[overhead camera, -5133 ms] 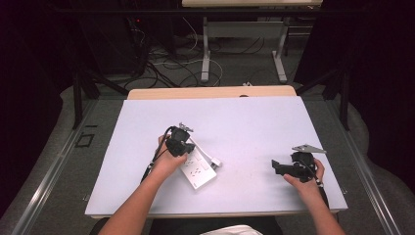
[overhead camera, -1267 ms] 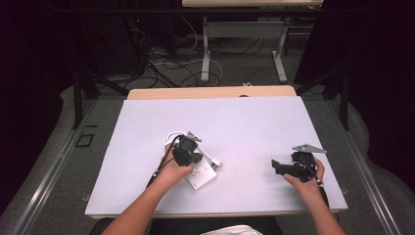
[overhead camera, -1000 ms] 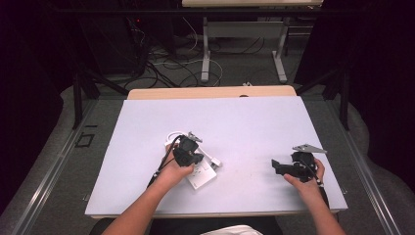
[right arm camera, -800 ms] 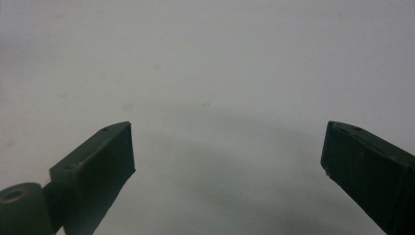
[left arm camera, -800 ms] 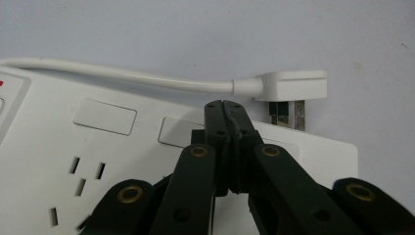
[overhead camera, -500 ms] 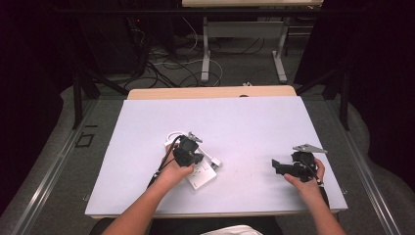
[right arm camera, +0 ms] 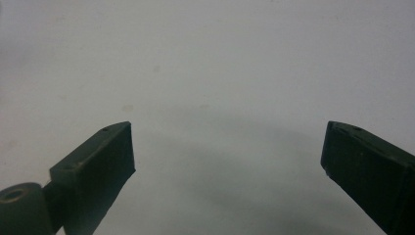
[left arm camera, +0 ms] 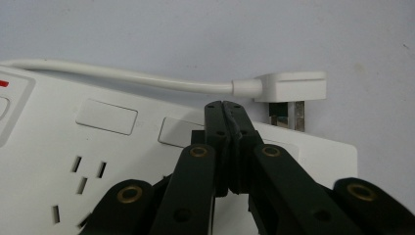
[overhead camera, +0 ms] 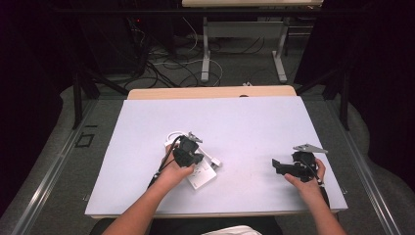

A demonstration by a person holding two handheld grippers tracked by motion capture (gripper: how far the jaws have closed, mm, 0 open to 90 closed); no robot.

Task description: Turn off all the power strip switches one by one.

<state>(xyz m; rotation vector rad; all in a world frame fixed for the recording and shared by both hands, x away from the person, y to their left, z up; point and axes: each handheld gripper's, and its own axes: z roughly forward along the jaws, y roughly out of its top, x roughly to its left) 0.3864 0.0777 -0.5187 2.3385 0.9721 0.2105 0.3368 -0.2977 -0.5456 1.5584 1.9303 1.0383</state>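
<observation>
My left claw (left arm camera: 226, 105), jaws pressed together empty, hovered over a white plastic power strip (left arm camera: 98, 147); my right claw (right arm camera: 227, 161) gaped wide.

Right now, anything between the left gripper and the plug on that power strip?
Nothing visible. The left gripper, jaws shut and empty, sits over the power strip. The white plug lies just beyond its tips at the strip's edge, prongs partly out, with only strip surface between them.

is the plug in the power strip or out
Out. In the left gripper view the plug lies on the table beside the strip, its metal pins bare and clear of any socket.
</observation>
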